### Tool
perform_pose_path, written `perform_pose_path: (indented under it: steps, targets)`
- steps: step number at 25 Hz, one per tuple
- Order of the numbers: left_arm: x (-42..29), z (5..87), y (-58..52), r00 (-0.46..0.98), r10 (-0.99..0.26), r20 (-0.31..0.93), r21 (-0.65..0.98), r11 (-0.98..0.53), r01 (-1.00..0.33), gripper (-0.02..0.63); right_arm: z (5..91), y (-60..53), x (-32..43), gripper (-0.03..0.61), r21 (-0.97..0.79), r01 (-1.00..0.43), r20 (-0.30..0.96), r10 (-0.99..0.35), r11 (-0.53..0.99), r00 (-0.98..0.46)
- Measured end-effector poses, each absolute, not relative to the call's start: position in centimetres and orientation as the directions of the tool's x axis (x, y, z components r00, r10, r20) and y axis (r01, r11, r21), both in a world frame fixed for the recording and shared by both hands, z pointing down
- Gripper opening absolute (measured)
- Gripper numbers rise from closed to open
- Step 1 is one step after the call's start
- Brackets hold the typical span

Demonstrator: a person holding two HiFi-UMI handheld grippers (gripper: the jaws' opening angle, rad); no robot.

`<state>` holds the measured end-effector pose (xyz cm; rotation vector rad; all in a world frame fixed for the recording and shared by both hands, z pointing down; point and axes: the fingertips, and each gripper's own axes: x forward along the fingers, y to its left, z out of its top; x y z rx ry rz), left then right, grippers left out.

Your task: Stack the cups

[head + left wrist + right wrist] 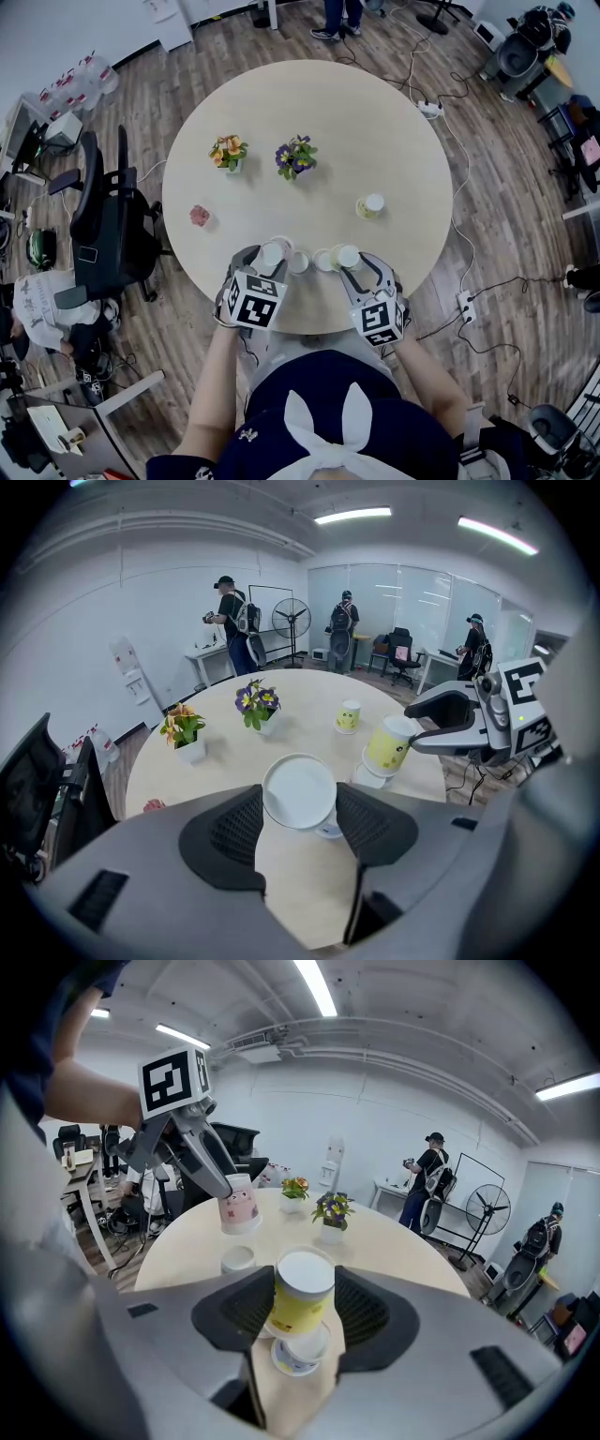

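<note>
Item 1, your left gripper (267,261): jaws clamped on a pink cup (239,1206), one pad pressing on each side, with the cup's white round end facing back toward you. The cup is held clear of the table (375,122).

Item 2, resting cup (330,829): stands on the table directly under the left jaws, mostly hidden behind the pink cup.

Item 3, your right gripper (354,262): jaws clamped on a yellow cup (300,1299), both pads against its wall. The cup is slightly tilted and lifted off the table.

Item 4, second resting cup (298,1354): on the table just beneath the right jaws, white with yellow print.

Item 5, lone cup (371,206): stands alone on the table, well ahead of the right jaws.

Item 6, two flower pots (229,152) (296,157): side by side, well ahead of the left jaws.

Both held cups sit near each other, your two sets of jaws almost side by side at the near edge of the table
</note>
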<state>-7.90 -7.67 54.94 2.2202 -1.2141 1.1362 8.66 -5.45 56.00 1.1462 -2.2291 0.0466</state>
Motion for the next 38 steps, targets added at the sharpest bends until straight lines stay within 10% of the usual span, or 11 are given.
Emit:
perform_pose_path:
  steps: [38]
  targets:
    - [-1.8,55.6,-6.4,0.334,-0.408,0.850,-0.105,-0.751,-0.652,0.255,53.0,-5.1,12.4,0.160,-0.053,-0.892,0.435,-0.793,0.450,-0.426]
